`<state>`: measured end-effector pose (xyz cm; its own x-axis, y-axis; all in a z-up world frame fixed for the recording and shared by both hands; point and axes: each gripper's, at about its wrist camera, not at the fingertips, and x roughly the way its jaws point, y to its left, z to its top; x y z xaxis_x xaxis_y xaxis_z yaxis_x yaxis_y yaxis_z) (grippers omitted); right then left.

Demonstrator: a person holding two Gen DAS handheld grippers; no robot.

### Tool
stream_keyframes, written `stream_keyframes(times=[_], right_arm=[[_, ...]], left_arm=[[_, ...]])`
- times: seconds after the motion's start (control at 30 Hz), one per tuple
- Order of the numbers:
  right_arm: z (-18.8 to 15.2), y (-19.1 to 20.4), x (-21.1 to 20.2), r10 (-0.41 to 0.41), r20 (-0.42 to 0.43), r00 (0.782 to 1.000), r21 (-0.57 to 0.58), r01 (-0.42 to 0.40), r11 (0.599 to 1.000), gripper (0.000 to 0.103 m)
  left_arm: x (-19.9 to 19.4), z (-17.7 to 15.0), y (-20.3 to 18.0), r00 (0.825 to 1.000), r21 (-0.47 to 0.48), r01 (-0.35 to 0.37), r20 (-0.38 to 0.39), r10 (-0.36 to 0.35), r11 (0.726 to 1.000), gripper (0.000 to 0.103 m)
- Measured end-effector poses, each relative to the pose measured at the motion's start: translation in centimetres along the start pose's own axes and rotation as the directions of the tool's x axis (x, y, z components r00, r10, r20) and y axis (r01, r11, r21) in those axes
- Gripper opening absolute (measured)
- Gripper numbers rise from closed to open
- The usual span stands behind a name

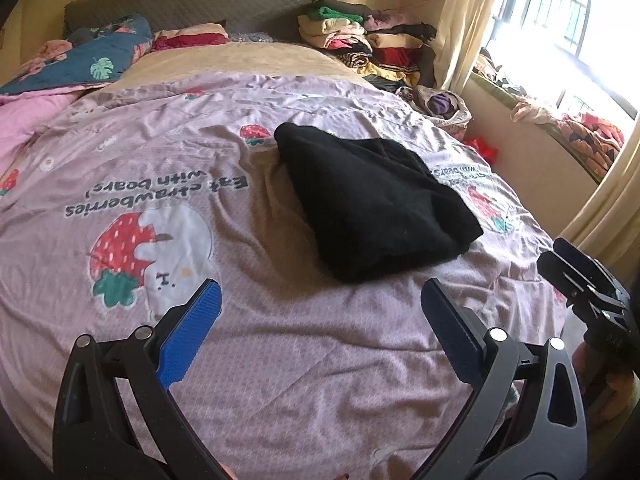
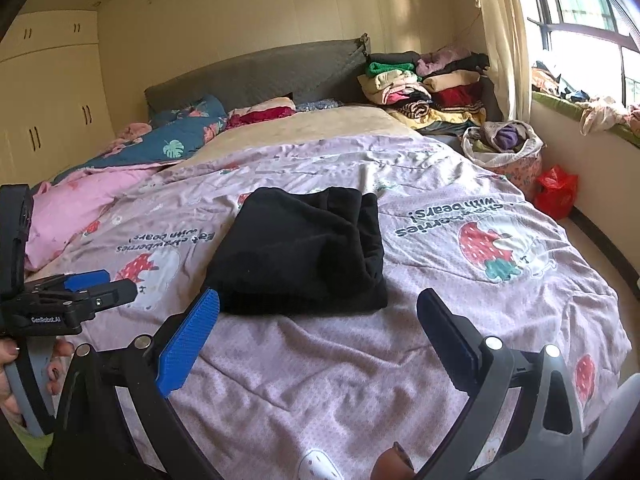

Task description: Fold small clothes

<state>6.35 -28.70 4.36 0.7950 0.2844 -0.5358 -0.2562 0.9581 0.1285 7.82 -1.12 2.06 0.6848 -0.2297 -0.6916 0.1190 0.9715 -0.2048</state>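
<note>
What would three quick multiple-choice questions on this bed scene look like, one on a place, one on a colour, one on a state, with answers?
1. Where does the folded garment lie?
A. on the windowsill
B. on the strawberry-print bed cover
C. in the basket

2. What colour is that garment?
A. black
B. green
C. red

3. How stands the left claw?
A. shut on the garment
B. shut on the cover
C. open, holding nothing

Answers: B, the cover shows on every side of it; A, it is uniformly black in both views; C, its fingers are spread, short of the garment.
</note>
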Motion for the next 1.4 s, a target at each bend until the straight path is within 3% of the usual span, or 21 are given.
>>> stream_keyframes(times=[0.5,1.4], right_arm=[[-4.5,0.2,0.9,-0.084,-0.042,0.996,-0.013,0.083,0.996,0.099],[-4.9,-0.6,1.9,-0.102,-0.074,0.992,0.016,0.103,0.995,0.099]], left_arm=[[0.5,-3.1,0.8,1.000,0.015,0.007,0.005,-0.007,1.000,0.094],[1.5,-3.7,1.1,0.999,0.013,-0.034,-0.030,0.034,0.999,0.094]])
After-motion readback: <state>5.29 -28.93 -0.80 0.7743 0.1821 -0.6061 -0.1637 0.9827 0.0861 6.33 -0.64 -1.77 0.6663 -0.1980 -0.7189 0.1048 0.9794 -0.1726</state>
